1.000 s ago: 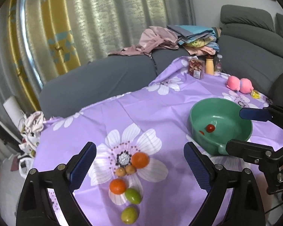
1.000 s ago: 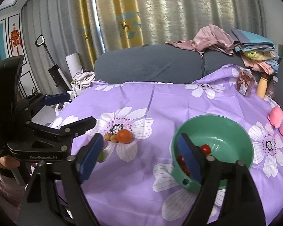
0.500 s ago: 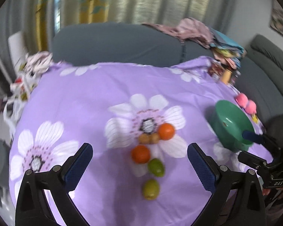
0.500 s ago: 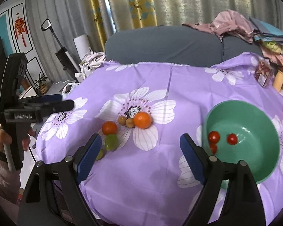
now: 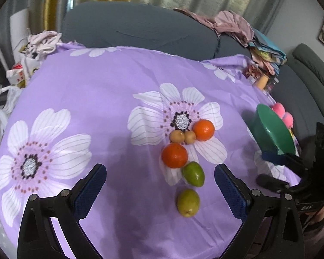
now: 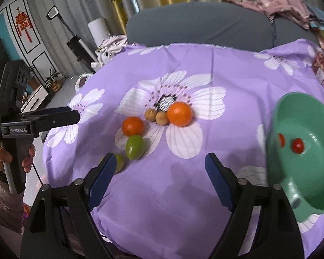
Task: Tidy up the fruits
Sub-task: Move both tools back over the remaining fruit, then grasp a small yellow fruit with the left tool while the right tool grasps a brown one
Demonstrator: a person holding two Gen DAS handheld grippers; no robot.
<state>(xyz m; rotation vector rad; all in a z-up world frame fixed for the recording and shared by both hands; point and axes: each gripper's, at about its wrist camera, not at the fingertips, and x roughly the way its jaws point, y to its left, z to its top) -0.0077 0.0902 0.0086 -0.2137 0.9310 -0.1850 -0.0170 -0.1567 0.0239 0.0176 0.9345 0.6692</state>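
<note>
At the left edge of the purple flowered tablecloth (image 5: 101,90) the left gripper (image 5: 159,188) hangs tilted down over the cloth, its blue-padded jaws spread wide with nothing between them. Just ahead of it and a little to its right lies the loose fruit: a yellow-green fruit (image 5: 188,202) nearest the table edge, a greener one (image 5: 193,174) just behind it, then an orange (image 5: 174,155), a pair of small brown fruits (image 5: 182,136) touching each other, and a second orange (image 5: 203,129) beside the printed flower's dark centre. Further right the right gripper (image 6: 159,171) points down at bare cloth between the fruit and the bowl; its jaws are closing a little, yet they stand apart and empty. At the far right sits the green bowl (image 6: 313,179), well apart from the fruit cluster, with small red tomatoes (image 6: 297,145) already in it. I judge this to be the reach-in step: some pieces are sorted into the bowl, six are left on the cloth. The next move calls for one gripper to drop over a single fruit, probably the nearest green one, straddle it cleanly without nudging its round neighbours into rolling, and close gently.
</note>
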